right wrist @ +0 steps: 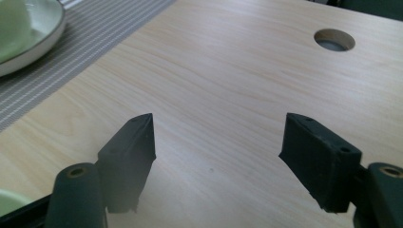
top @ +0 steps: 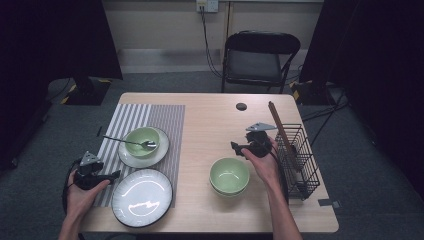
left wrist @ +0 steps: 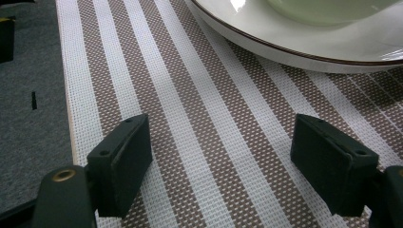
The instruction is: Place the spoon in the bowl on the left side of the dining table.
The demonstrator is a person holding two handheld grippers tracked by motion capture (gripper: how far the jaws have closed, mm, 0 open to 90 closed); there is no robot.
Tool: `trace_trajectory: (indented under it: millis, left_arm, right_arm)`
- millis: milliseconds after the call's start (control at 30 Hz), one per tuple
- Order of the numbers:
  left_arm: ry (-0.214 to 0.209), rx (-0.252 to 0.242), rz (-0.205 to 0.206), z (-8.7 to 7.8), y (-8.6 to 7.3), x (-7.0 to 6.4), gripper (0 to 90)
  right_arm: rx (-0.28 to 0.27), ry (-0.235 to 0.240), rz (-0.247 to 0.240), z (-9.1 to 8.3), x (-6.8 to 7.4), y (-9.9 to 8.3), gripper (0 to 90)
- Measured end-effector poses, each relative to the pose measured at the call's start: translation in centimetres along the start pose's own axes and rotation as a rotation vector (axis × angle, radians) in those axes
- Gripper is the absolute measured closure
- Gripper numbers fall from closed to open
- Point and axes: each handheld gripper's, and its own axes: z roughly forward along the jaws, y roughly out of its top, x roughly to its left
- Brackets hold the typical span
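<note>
My left gripper (top: 116,175) hovers open over the striped placemat (top: 150,117) at the table's front left. In the left gripper view its jaws (left wrist: 221,130) stand wide apart above the mat (left wrist: 199,118), facing a white plate (left wrist: 294,40) that carries a green bowl (left wrist: 332,7). That bowl (top: 141,139) holds a spoon (top: 125,141). My right gripper (top: 235,147) is open above bare wood, just beyond stacked green bowls (top: 229,175). Nothing lies between its jaws (right wrist: 218,126).
A large dark-rimmed white plate (top: 142,196) lies at the front left. A black wire rack (top: 300,160) with a brown stick (top: 280,127) stands at the right edge. A cable hole (top: 241,106) (right wrist: 334,39) is in the table's far middle, and a folding chair (top: 260,55) stands behind.
</note>
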Motion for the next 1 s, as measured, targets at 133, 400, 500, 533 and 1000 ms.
trace_trajectory:
  millis: [133, 400, 500, 533, 1000]
  left_arm:
    - [0.001, 0.0, 0.0, 0.0, 0.0, 0.0, 21.2]
    - [0.001, 0.0, -0.001, 0.0, 0.0, 0.0, 21.2]
    - [0.001, 0.0, -0.001, 0.0, 0.0, 0.0, 21.2]
    - [0.001, 0.0, 0.0, 0.0, 0.0, 0.0, 21.2]
    - [0.0, 0.0, 0.0, 0.0, 0.0, 0.0, 21.3]
  right_arm:
    - [-0.01, 0.036, -0.014, -0.9, 0.4, 0.7, 29.9]
    - [-0.078, 0.093, -0.03, -3.0, 1.1, 2.9, 36.1]
    - [-0.097, 0.107, -0.03, -3.5, 1.3, 3.5, 36.5]
    - [-0.103, 0.11, -0.034, -3.7, 1.4, 3.8, 37.2]
    - [-0.163, 0.166, -0.06, -6.9, 1.6, 6.1, 38.5]
